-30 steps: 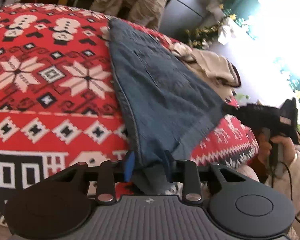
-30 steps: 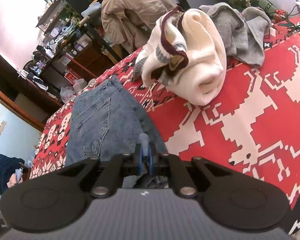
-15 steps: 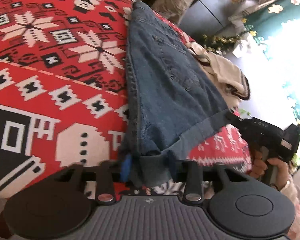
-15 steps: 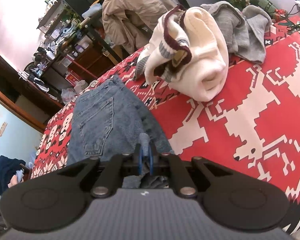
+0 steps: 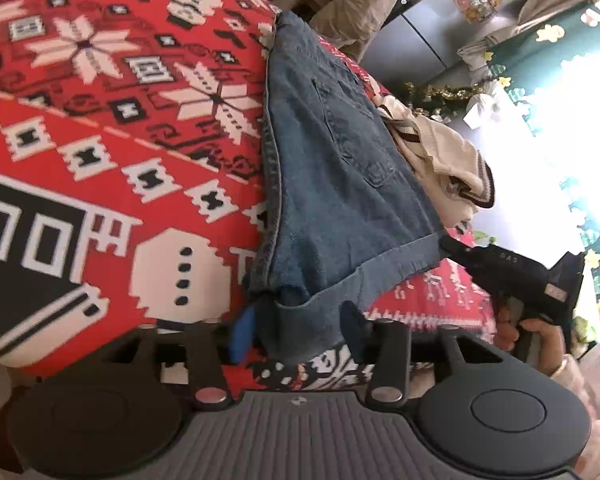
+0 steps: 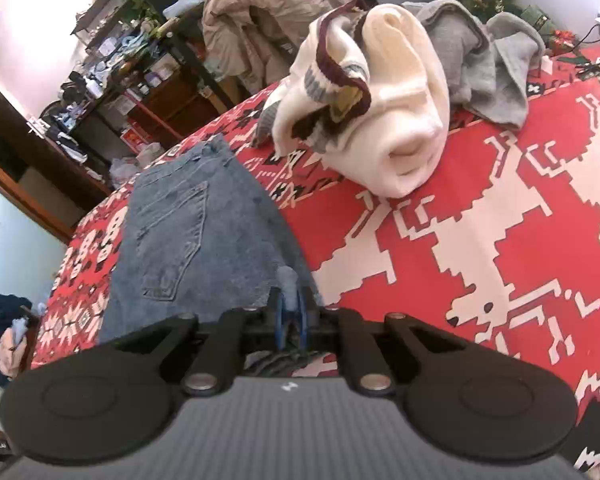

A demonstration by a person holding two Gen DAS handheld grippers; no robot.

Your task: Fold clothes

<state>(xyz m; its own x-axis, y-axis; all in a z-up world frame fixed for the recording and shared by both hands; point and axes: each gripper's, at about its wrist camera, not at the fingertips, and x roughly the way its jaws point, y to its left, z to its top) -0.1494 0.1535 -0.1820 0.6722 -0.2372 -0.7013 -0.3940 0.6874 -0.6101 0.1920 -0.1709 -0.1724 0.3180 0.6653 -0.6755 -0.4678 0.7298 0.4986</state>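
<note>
**Jeans flat on blanket, both grippers at the hem edge**

Count: 1 pair of jeans (image 5: 332,184), 1 cream sweater (image 6: 384,120), 1 grey garment (image 6: 484,68), 2 grippers, 1 red patterned blanket (image 5: 100,128) carrying it all.

Left wrist view, L to R: blanket w/ white snowflake and house motifs fills the left half. Jeans lie along the blanket's right side, waist toward the far edge, hem at the near edge by the camera. Left gripper (image 5: 296,332) sits at the near hem corner; jaws are opening, blue pads apart, denim hem between them but the pads not pressing it. Further right, the right gripper (image 5: 452,246) is clamped on the other hem corner, w/ a hand (image 5: 540,340) on its grip. Cream sweater shows beyond the jeans' right side.

Right wrist view, L to R: jeans on the blanket's left part, back pocket (image 6: 176,240) up, fabric smooth, mid-blue wash w/ lighter fade. Right gripper's blue pads nearly together, pinching a bit of denim that pokes up between them; jaws easing apart slightly. Cream sweater w/ maroon-and-grey trim bunched near the far edge, touching the grey garment at the far right corner. Tan coat (image 6: 260,20) hangs off the blanket behind.

Writing: small pale letters on the right gripper body in the left view, too blurred to read.
</note>
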